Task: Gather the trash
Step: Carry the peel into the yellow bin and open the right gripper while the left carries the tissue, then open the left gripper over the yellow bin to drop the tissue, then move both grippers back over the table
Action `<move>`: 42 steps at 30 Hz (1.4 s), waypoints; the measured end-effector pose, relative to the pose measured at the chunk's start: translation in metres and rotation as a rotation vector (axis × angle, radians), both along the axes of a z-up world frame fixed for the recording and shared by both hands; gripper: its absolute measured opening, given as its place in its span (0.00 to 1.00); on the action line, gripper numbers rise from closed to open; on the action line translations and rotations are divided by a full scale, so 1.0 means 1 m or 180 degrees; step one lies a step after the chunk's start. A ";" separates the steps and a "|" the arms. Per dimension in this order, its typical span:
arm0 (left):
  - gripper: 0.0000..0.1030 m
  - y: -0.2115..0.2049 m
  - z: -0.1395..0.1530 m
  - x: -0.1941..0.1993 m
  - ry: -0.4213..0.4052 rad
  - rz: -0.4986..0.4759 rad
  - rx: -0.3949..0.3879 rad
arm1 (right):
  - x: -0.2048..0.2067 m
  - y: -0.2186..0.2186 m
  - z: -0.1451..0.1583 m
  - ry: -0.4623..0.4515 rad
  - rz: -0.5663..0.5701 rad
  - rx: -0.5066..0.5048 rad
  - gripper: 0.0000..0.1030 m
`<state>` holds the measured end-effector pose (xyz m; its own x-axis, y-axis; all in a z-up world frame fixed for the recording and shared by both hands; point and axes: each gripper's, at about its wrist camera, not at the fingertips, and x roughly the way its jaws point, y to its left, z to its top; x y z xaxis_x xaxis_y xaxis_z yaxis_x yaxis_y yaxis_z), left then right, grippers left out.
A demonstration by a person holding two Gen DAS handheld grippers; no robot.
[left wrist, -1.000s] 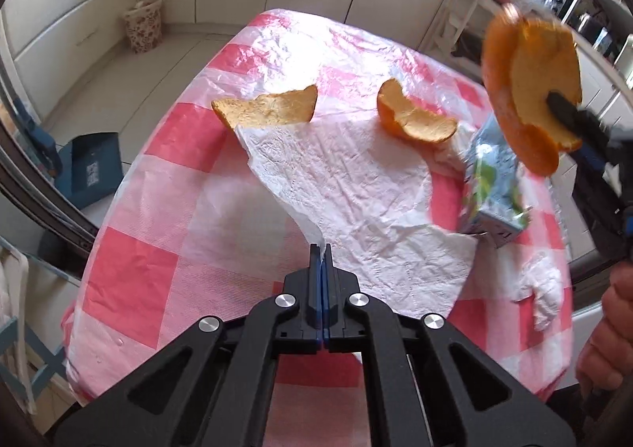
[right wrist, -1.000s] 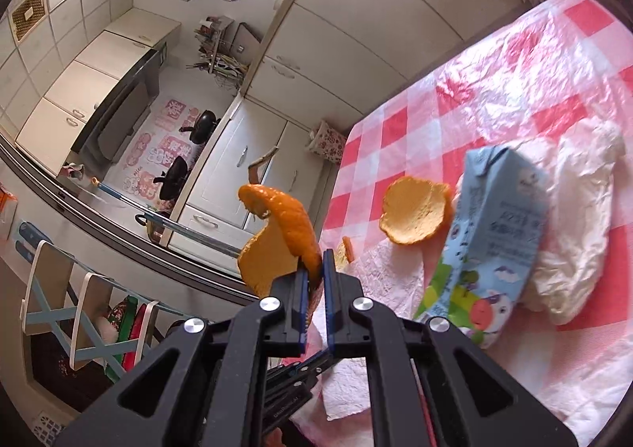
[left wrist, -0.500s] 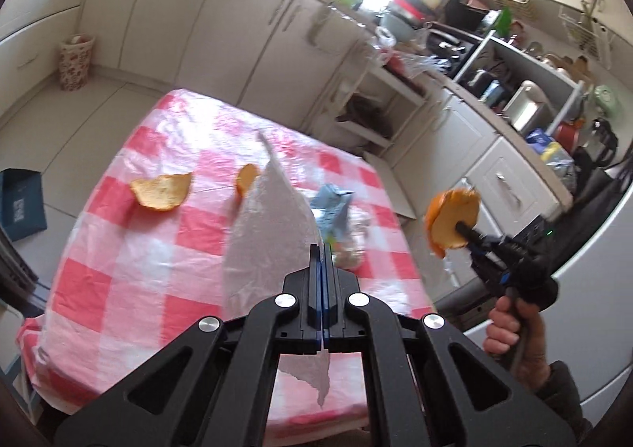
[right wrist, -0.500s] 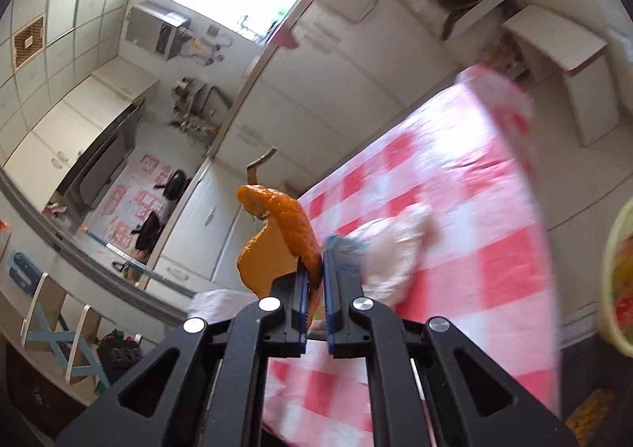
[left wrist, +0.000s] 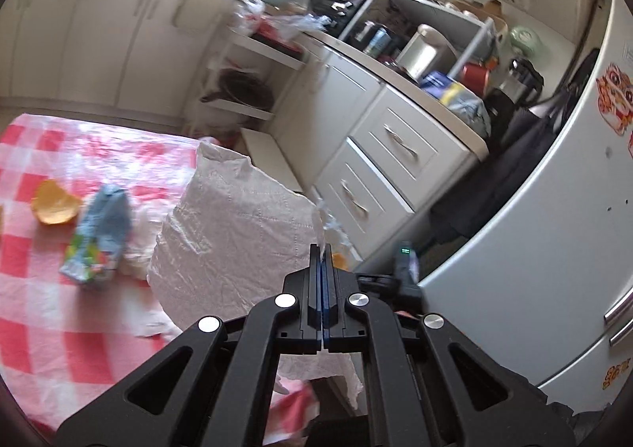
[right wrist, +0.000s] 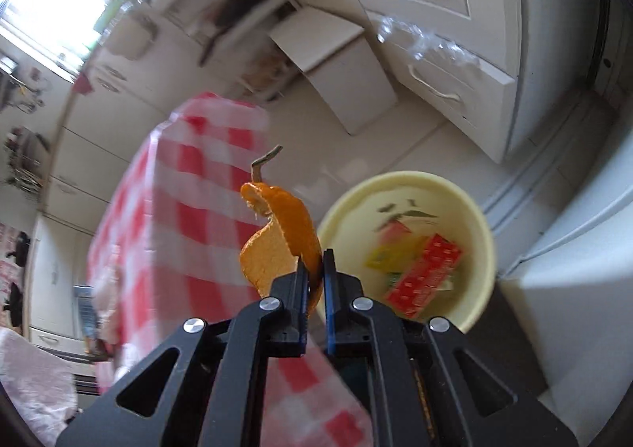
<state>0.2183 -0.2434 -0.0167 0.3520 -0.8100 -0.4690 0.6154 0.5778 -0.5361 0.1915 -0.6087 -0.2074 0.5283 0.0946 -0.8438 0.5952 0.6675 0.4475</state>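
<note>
Currently: left gripper [left wrist: 322,249] clamped tight on white paper napkin [left wrist: 237,225], lifted off checkered table [left wrist: 59,328]. Right gripper [right wrist: 314,269] held orange peel [right wrist: 277,245], jaws just eased apart slightly, peel between pads, touching left one. Yellow bin [right wrist: 480,233] at 3 o'clock of peel, red carton [right wrist: 425,278] inside. Left on table: juice carton [left wrist: 101,237], second peel [left wrist: 53,203] at its 10 o'clock.

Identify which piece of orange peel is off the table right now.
The curled orange peel with a stem, between the right gripper fingers beside the yellow bin. The other cupped orange peel lies on the red-checked tablecloth.
</note>
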 end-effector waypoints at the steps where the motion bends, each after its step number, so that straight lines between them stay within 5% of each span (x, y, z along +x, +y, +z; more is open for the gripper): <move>1: 0.01 -0.014 -0.002 -0.001 0.0008 -0.0050 0.0016 | 0.001 -0.002 -0.006 0.0077 0.0022 0.0010 0.16; 4: 0.01 -0.055 -0.013 -0.001 0.0053 -0.0203 0.0073 | -0.001 -0.010 -0.003 -0.0004 -0.0092 0.0045 0.33; 9: 0.01 -0.125 -0.046 0.005 0.0269 -0.0431 0.0179 | -0.018 -0.023 0.046 -0.0704 -0.0336 0.0108 0.49; 15: 0.01 -0.202 -0.110 0.013 0.0580 -0.0600 0.0448 | -0.051 -0.033 0.111 -0.1448 -0.0580 -0.0158 0.57; 21: 0.01 -0.255 -0.181 0.027 0.0968 -0.0571 0.0696 | -0.045 -0.026 0.129 -0.1420 -0.0399 -0.0644 0.59; 28: 0.01 -0.280 -0.243 0.036 0.1264 -0.0328 0.1139 | -0.035 -0.024 0.129 -0.1286 -0.0244 -0.0708 0.59; 30: 0.09 -0.280 -0.252 0.037 0.1342 -0.0292 0.1239 | -0.034 -0.021 0.130 -0.1290 -0.0224 -0.0725 0.60; 32: 0.38 -0.276 -0.251 0.040 0.1360 -0.0223 0.1302 | -0.031 -0.017 0.131 -0.1284 -0.0183 -0.0749 0.61; 33: 0.42 -0.271 -0.247 0.040 0.1333 -0.0168 0.1296 | -0.029 -0.015 0.131 -0.1274 -0.0164 -0.0759 0.61; 42: 0.56 -0.210 -0.174 0.021 0.0955 -0.0187 0.1127 | -0.018 0.002 0.136 -0.1287 -0.0105 -0.0741 0.65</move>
